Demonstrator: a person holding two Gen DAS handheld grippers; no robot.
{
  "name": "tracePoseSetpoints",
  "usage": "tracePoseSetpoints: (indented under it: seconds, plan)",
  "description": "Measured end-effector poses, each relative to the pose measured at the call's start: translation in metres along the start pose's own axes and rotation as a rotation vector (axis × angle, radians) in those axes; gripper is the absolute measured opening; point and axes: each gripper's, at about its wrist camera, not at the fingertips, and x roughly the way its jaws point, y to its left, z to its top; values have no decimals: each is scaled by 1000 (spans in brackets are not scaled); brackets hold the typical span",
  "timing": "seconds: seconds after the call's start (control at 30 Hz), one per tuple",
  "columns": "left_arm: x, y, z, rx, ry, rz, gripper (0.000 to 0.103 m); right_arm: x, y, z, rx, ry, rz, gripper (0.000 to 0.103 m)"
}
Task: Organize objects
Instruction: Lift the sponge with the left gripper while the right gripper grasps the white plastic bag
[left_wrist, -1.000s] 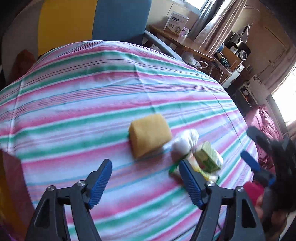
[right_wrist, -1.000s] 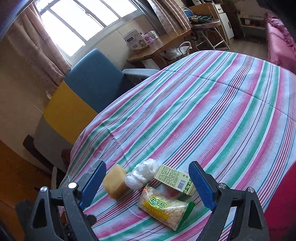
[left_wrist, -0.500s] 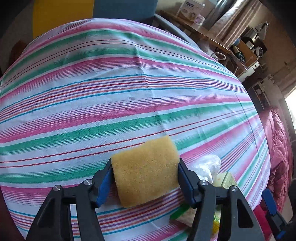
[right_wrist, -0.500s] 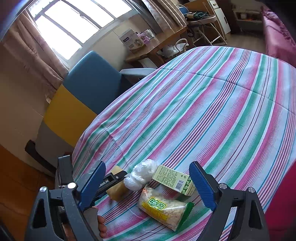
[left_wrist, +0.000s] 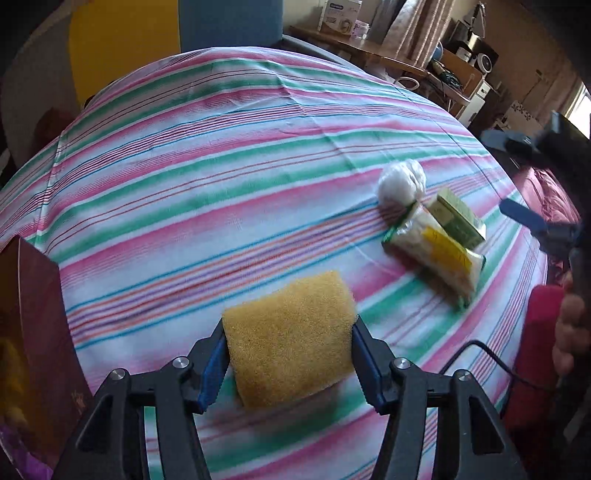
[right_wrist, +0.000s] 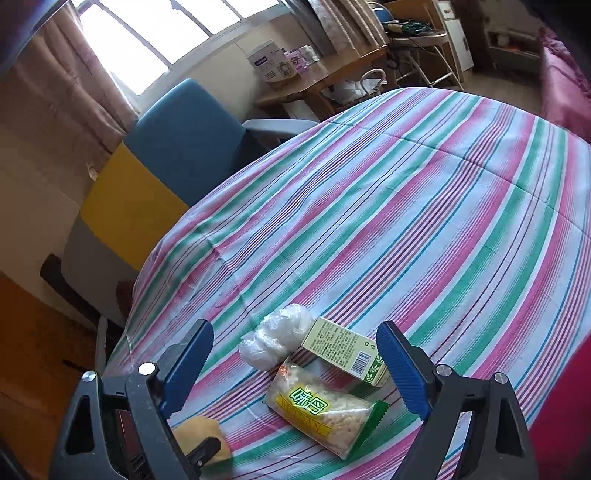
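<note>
My left gripper (left_wrist: 288, 358) is shut on a yellow sponge (left_wrist: 290, 338) and holds it above the striped tablecloth (left_wrist: 221, 177). The sponge also shows in the right wrist view (right_wrist: 201, 437), low left, behind my right gripper's left finger. My right gripper (right_wrist: 295, 363) is open and empty, hovering over a white plastic bundle (right_wrist: 279, 339), a green carton (right_wrist: 345, 350) and a yellow snack packet (right_wrist: 321, 408). In the left wrist view these lie at the right: bundle (left_wrist: 400, 181), carton (left_wrist: 458, 218), packet (left_wrist: 436, 247). The right gripper (left_wrist: 532, 184) shows at the right edge there.
A dark red box (left_wrist: 33, 339) stands at the left edge of the table. A blue and yellow armchair (right_wrist: 177, 147) stands behind the table. A wooden desk (right_wrist: 321, 81) with boxes is by the window. A red bed (right_wrist: 565, 74) lies to the right.
My left gripper closed on the sponge, lifted it and carried it left, away from the other items. My right gripper has stayed open above the packet and carton.
</note>
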Motion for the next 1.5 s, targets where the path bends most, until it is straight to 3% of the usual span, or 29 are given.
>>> tracePoseSetpoints:
  seconds: [0.2,0.47,0.67,0.7,0.73,0.87,1.03,1.2,1.33,1.5]
  plan:
    - [-18,-3,-39,22,-26,-11,61,21,34,-15,-209,98,-38,91]
    - [-15,10,-41,-60,-23,-58,61,71,76,-11,-573,200,-178,89]
    - [-10,9,-41,-71,-24,-63,62,108,70,-7,-646,275,-257,89]
    - [-10,8,-43,-71,-25,-62,62,114,67,-8,-646,296,-255,87]
    - [-10,7,-43,-73,-26,-61,62,119,64,-10,-642,317,-252,68]
    - [-10,7,-43,-66,-29,-56,63,117,63,-16,-647,308,-228,61]
    - [-23,8,-47,-63,-42,-43,61,92,84,-25,-660,260,-140,61]
    - [-52,9,-53,-53,-105,-27,60,77,112,-51,-684,262,-73,62]
    - [-81,17,-59,-74,-166,-4,60,71,135,-77,-704,295,-16,62]
    - [-113,34,-73,-118,-234,44,60,74,154,-111,-784,343,-6,62]
